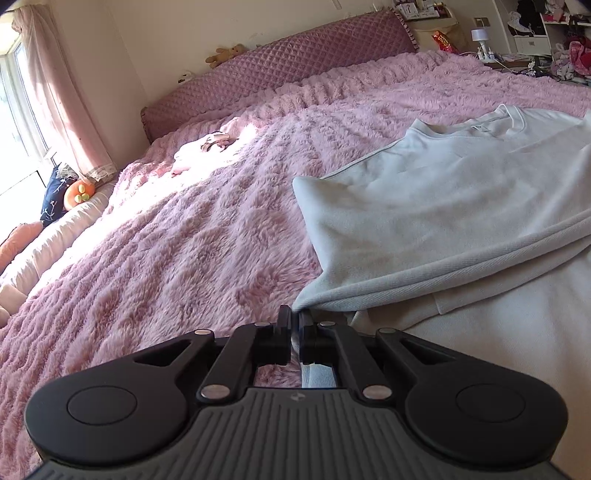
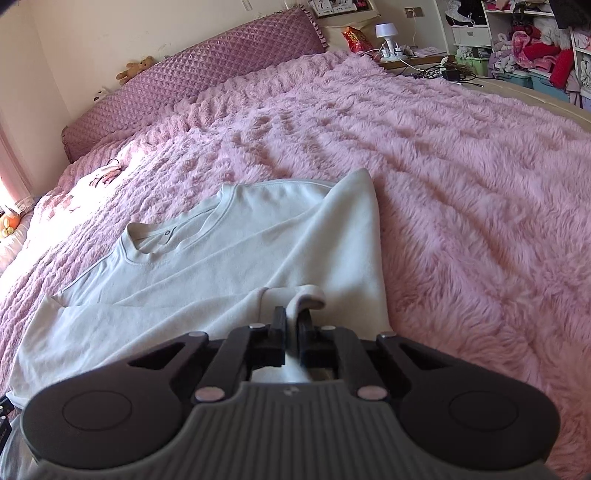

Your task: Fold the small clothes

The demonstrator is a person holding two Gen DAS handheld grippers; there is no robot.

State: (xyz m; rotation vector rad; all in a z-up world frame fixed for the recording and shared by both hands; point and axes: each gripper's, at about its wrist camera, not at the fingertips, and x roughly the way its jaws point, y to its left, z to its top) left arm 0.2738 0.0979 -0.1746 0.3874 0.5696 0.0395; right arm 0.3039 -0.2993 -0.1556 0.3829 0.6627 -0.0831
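Left hand-held gripper (image 1: pixel 294 317): fingers drawn almost together, pinching a corner of the white sweatshirt (image 1: pixel 443 206) right at their tips; the cloth rises from the grip and spreads ahead and to the right

Right hand-held gripper (image 2: pixel 291 317): fingers nearly together on a raised fold of the same white sweatshirt (image 2: pixel 229 266); a loop of cloth curls over just past the tips

White sweatshirt: lies on the pink fluffy blanket (image 2: pixel 461 192), body ahead and to the left of the right hand-held gripper, round neckline (image 2: pixel 177 232) further out, one side turned inward over the body

Pink fluffy blanket (image 1: pixel 184 251): covers the bed on all sides of the garment

Quilted purple headboard (image 1: pixel 280 66): far end, beyond the blanket

Teddy bear (image 1: pixel 226 54): on top of the headboard, at the wall

White lamp (image 2: pixel 386 31): far right, beside the bed
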